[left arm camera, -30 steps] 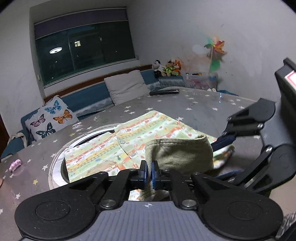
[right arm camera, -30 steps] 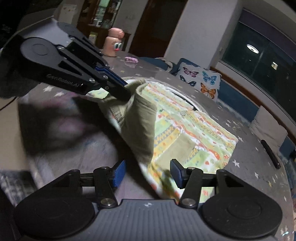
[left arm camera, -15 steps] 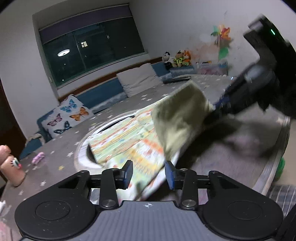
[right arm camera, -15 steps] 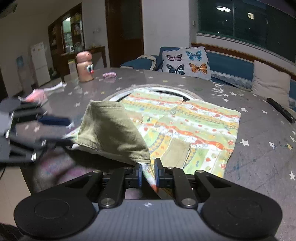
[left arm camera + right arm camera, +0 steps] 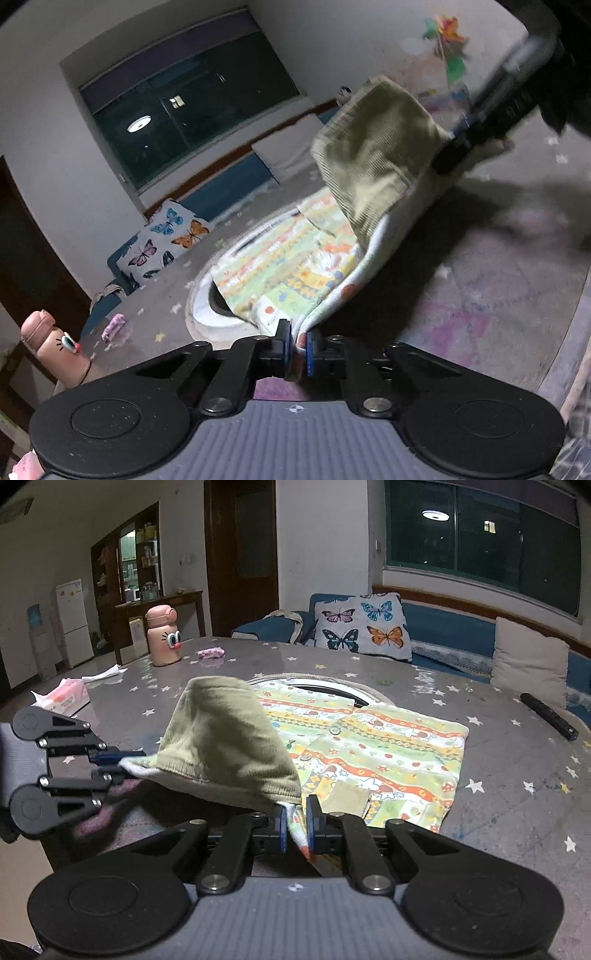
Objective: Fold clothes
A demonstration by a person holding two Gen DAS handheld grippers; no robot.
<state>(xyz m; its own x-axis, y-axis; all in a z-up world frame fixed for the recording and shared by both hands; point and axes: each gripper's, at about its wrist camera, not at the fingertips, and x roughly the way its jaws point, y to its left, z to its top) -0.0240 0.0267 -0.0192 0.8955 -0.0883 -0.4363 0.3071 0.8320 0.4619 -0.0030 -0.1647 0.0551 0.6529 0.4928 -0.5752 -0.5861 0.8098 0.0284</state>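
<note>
Both tools, left (image 5: 296,350) and right (image 5: 295,826), clamp the patterned garment (image 5: 388,753); no legible writing.

A small patterned garment (image 5: 388,753) with green corduroy lining (image 5: 221,746) lies mid-frame on the worktop, its near edge lifted, lining folded outward.

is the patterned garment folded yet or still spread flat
Partly folded: both claws, left claw and right claw, pinch the patterned garment's near edge lifted; the rest lies flat.
</note>
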